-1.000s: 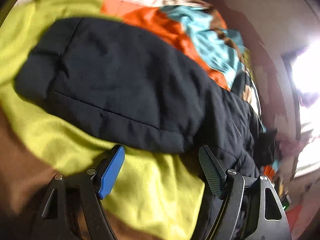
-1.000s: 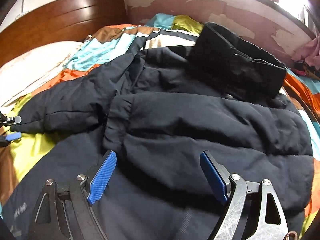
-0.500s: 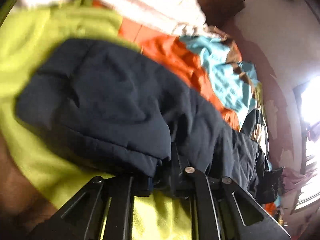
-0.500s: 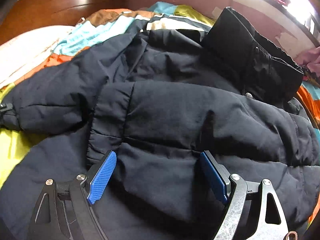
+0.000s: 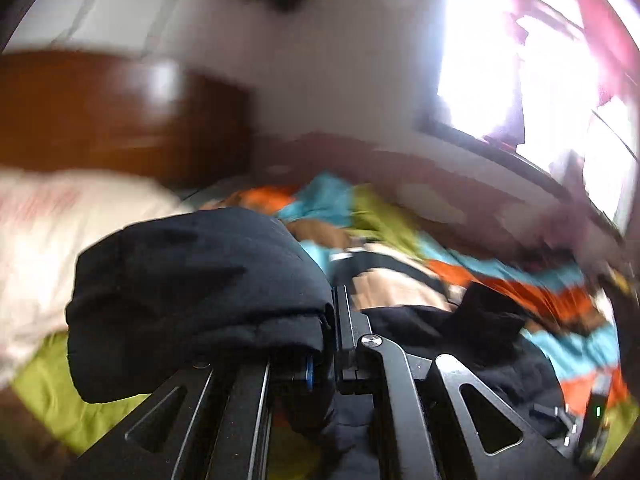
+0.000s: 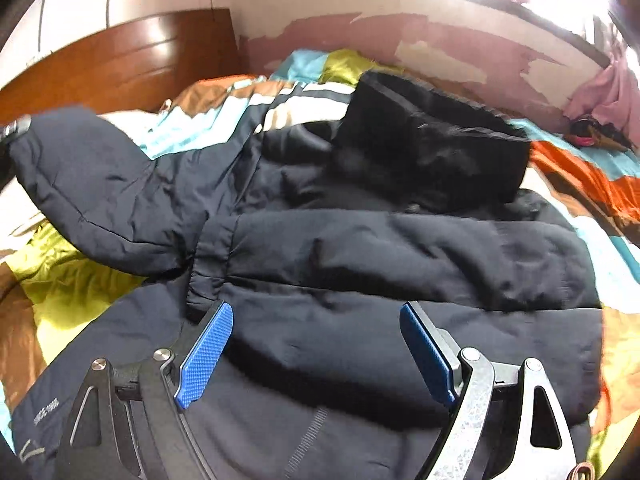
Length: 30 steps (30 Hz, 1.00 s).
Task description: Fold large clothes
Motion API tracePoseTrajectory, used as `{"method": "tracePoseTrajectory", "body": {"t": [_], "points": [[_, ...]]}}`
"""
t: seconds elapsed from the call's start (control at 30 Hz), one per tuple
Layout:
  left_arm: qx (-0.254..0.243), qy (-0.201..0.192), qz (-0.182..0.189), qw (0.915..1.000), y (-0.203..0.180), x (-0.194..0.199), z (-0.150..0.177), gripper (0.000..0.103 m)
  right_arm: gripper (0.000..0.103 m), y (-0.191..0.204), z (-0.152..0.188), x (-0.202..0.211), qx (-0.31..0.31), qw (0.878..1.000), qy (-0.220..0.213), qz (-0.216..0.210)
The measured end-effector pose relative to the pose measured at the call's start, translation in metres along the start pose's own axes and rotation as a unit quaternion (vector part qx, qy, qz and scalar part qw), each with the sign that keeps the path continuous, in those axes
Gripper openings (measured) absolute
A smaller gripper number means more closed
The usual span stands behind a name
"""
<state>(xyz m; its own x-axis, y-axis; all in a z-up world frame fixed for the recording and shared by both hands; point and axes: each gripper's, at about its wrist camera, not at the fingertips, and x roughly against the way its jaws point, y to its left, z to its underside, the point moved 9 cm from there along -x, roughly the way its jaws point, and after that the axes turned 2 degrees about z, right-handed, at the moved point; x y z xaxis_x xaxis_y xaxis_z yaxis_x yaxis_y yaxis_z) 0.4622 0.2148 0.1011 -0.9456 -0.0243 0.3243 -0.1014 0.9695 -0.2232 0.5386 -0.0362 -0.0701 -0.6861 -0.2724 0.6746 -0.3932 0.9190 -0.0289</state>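
A large navy padded jacket lies spread on the bed, its black hood at the far side and one sleeve folded across the body. My left gripper is shut on the cuff of the other sleeve and holds it lifted above the bed; that raised sleeve shows at the left of the right wrist view. My right gripper is open, its blue pads low over the jacket's lower body, near the folded sleeve's cuff.
The bed carries a striped quilt in orange, teal, brown and lime. A white pillow and a wooden headboard are at the left. A peeling wall with a bright window runs along the far side. Pink cloth hangs at right.
My left gripper closed on the sleeve cuff and lifted it off the quilt, swinging up toward the wall. My right gripper moved closer over the jacket body, still open.
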Motion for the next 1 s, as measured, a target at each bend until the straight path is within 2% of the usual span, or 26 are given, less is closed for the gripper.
{"method": "tracePoseTrajectory", "body": {"t": [0.07, 0.17, 0.3, 0.37, 0.5, 0.57, 0.67, 0.73, 0.77, 0.83, 0.87, 0.93, 1.0], "points": [[-0.05, 0.01, 0.044, 0.9977, -0.056, -0.004, -0.001, 0.005, 0.085, -0.019, -0.001, 0.013, -0.011, 1.0, -0.009, 0.005], [-0.093, 0.03, 0.083, 0.9918, -0.114, -0.014, 0.01, 0.005, 0.085, -0.051, 0.001, 0.031, -0.031, 0.999, -0.02, 0.015], [-0.147, 0.067, 0.137, 0.9772, -0.193, -0.036, 0.046, 0.005, 0.085, -0.1, 0.012, 0.049, -0.053, 0.998, -0.025, 0.038], [-0.183, 0.092, 0.161, 0.9655, -0.234, -0.052, 0.076, 0.005, 0.085, -0.123, 0.021, 0.055, -0.064, 0.997, -0.024, 0.047], [-0.231, 0.141, 0.193, 0.9432, -0.291, -0.083, 0.128, 0.005, 0.085, -0.168, 0.043, 0.062, -0.091, 0.994, -0.021, 0.062], [-0.251, 0.176, 0.2, 0.9305, -0.315, -0.102, 0.166, 0.005, 0.085, -0.187, 0.055, 0.062, -0.102, 0.992, -0.016, 0.067], [-0.258, 0.215, 0.212, 0.9179, -0.328, -0.113, 0.202, 0.005, 0.085, -0.213, 0.071, 0.06, -0.121, 0.99, -0.009, 0.072], [-0.27, 0.229, 0.212, 0.911, -0.329, -0.117, 0.224, 0.013, 0.085, -0.226, 0.079, 0.058, -0.139, 0.988, -0.006, 0.07], [-0.278, 0.24, 0.22, 0.9037, -0.332, -0.117, 0.235, 0.018, 0.085, -0.231, 0.083, 0.056, -0.149, 0.986, -0.006, 0.067], [-0.305, 0.244, 0.23, 0.8913, -0.336, -0.109, 0.248, 0.043, 0.085, -0.24, 0.089, 0.054, -0.168, 0.984, -0.006, 0.061], [-0.33, 0.233, 0.229, 0.8857, -0.339, -0.103, 0.252, 0.047, 0.085, -0.244, 0.091, 0.054, -0.174, 0.983, -0.005, 0.059], [-0.405, 0.201, 0.213, 0.866, -0.351, -0.094, 0.262, 0.059, 0.085, -0.25, 0.094, 0.054, -0.191, 0.98, -0.006, 0.049], [-0.435, 0.196, 0.218, 0.8512, -0.356, -0.089, 0.27, 0.06, 0.085, -0.254, 0.094, 0.056, -0.205, 0.978, -0.012, 0.045]]}}
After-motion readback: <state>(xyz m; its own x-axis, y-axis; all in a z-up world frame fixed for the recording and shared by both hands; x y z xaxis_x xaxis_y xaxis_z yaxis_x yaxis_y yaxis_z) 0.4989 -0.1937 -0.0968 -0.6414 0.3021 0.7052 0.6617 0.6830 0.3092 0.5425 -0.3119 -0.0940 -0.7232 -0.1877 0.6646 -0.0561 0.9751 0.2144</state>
